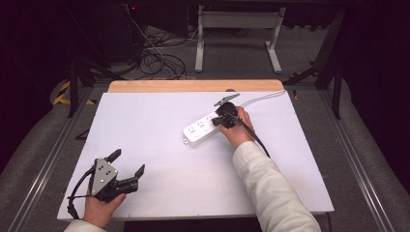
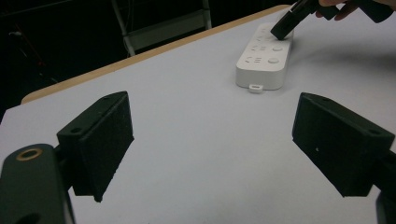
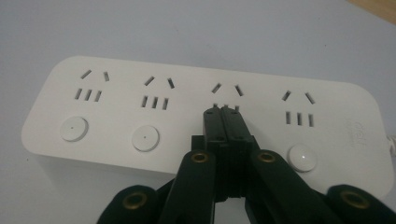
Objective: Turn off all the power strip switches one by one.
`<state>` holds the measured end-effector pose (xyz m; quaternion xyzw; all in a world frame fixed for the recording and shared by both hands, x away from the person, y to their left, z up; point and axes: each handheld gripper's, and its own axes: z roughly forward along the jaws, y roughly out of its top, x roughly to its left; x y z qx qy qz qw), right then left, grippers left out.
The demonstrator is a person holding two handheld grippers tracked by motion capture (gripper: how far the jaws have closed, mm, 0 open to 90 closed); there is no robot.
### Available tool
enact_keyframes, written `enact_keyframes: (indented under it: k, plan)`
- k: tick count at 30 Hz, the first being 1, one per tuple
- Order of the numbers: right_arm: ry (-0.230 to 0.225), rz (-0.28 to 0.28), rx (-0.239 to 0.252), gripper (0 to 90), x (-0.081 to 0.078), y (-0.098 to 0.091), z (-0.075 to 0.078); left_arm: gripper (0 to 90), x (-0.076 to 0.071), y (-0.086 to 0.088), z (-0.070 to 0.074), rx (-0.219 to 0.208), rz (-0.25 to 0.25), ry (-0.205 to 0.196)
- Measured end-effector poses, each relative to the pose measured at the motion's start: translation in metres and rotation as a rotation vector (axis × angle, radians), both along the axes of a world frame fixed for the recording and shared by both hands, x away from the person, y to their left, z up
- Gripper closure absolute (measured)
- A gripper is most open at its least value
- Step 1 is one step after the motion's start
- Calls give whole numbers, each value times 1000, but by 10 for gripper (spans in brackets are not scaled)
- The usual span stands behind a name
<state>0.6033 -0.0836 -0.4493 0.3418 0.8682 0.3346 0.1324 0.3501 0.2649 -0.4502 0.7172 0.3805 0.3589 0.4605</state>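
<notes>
A white power strip (image 1: 205,127) lies flat on the white table top (image 1: 159,159), towards its far right area, set at a slant, with its white cord (image 1: 261,98) running off to the far right edge. The right gripper view shows four socket groups along the strip's upper face, with round white push-buttons (image 3: 74,129) in a row beneath them. The right gripper (image 1: 223,121) is over the strip at its cord end, jaws pressed fully together with nothing between them; their joined tips rest at the third socket group, above where that group's button would sit, though actual contact with the button cannot be confirmed, since the jaws cover it. The right hand (image 1: 239,129) grips the tool from behind, a pale sleeve (image 1: 270,191) trailing to the near edge. The left gripper (image 1: 126,169) sits at the near left corner of the table, well apart from the strip, jaws spread wide and empty over bare surface, held by the left hand (image 1: 99,210)
</notes>
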Motion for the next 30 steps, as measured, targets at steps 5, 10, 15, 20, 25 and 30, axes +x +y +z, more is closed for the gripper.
enact_keyframes:
  k: [5,10,15,20,25,30]
  plan:
    - [-8,1,-6,900,-1,1,0,133,0,0,0,0,-1,-1]
    - [-2,-11,1,900,-2,1,0,133,0,0,0,0,-1,0]
    - [-6,-18,-2,900,-2,1,-1,134,0,0,0,-1,-1,1]
    - [2,-25,12,900,-2,0,-1,133,0,-1,0,0,-1,0]
    - [-6,-40,1,900,-4,3,-2,133,0,-1,0,1,-3,2]
    - [-34,-28,-10,900,-5,5,5,133,0,0,0,-3,-1,2]
